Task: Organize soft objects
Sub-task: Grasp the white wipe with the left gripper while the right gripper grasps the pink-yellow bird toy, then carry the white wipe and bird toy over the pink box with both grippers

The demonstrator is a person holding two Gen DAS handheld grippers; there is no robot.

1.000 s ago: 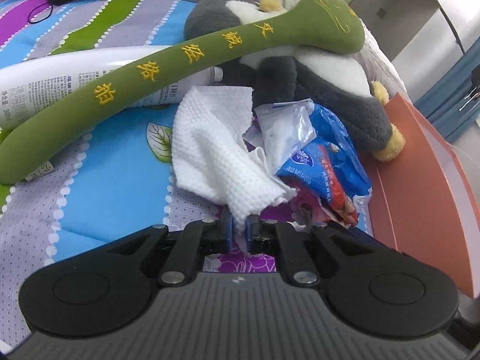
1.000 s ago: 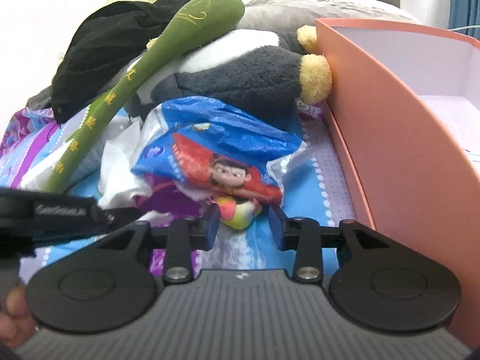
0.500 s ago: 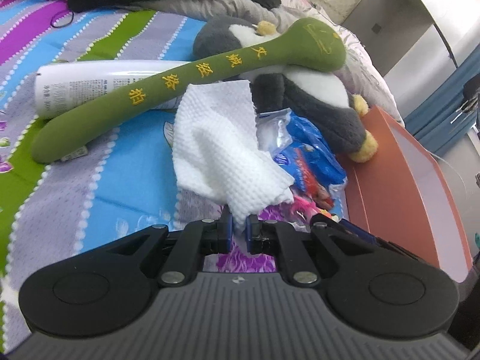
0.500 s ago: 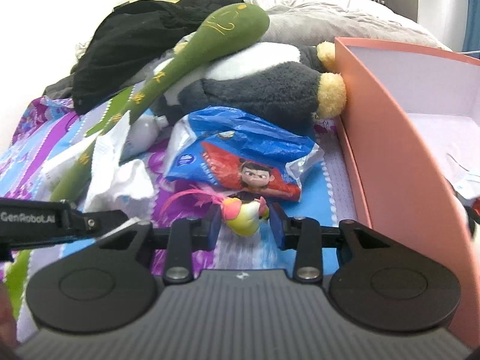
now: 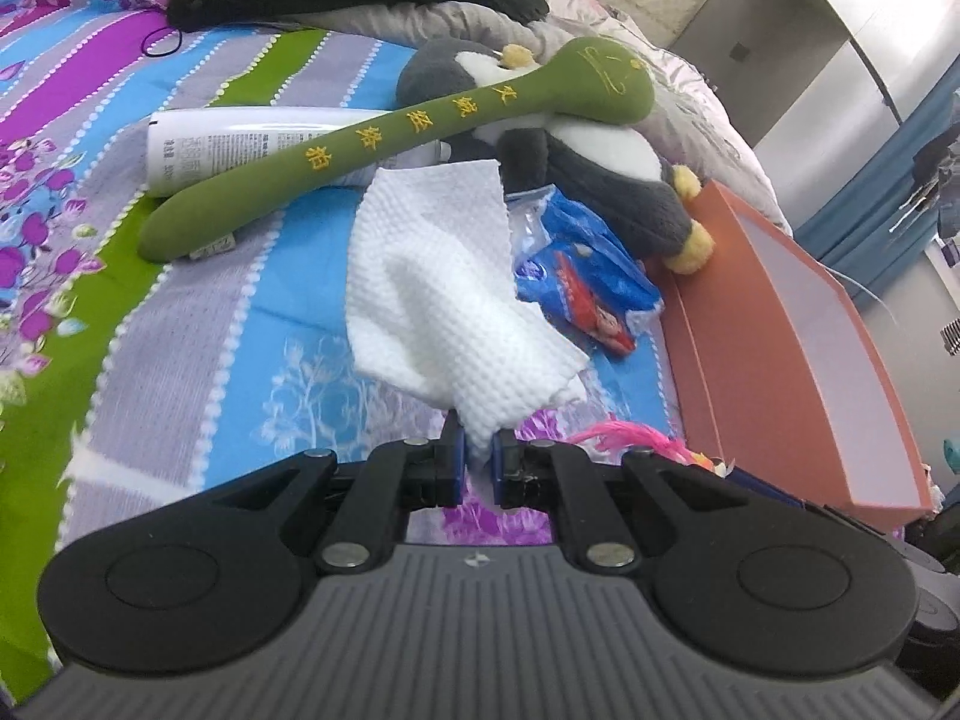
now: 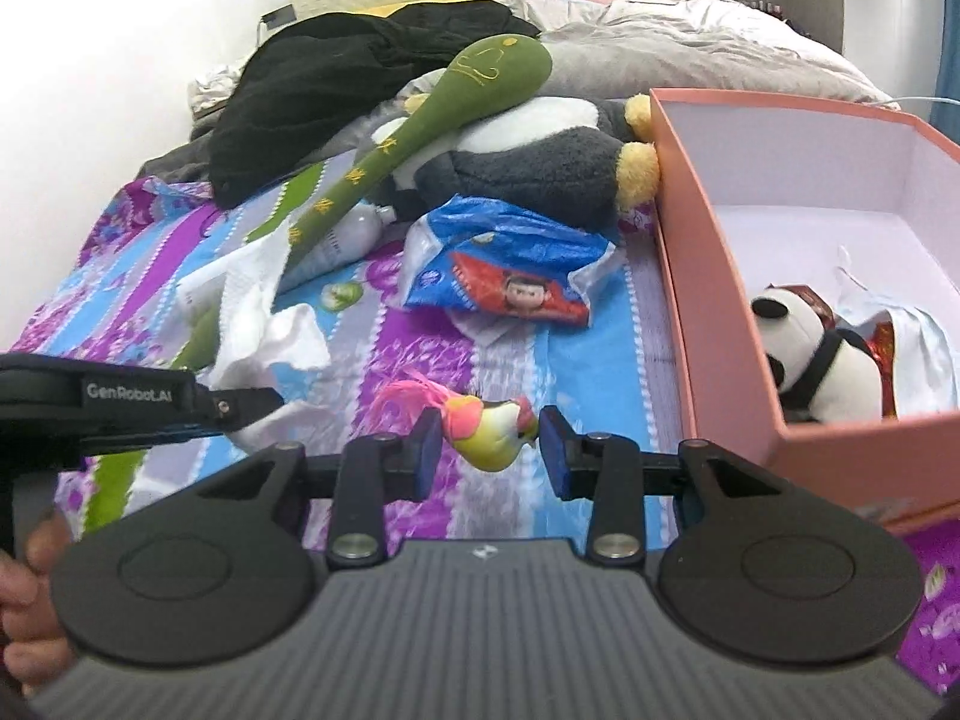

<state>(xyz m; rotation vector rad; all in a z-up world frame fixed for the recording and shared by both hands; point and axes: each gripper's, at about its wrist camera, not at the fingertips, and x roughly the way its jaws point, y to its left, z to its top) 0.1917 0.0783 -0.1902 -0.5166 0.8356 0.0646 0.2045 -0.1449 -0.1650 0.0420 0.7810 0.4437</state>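
The left gripper is pinched tight on one corner of a white textured cloth, which fans out ahead of it above the striped floral bedspread. The right gripper is clamped on a small yellow toy bird with a pink feather tail; the pads press its two sides and it is held clear of the bedspread. At the left edge of the right wrist view the left gripper's black arm shows, with a person's fingers below it.

Just beyond both grippers a blue and red snack packet lies flat near the middle of the bed. Along the bed's right edge stands an orange box, open on top, with a panda plush and some white and red wrapping in its near corner.

Farther back a grey and white penguin plush lies with its yellow feet touching the box's far corner. A long green stuffed mallet with yellow characters rests across the penguin and over a white bottle lying on its side. At the head of the bed are a black garment and a grey quilt.
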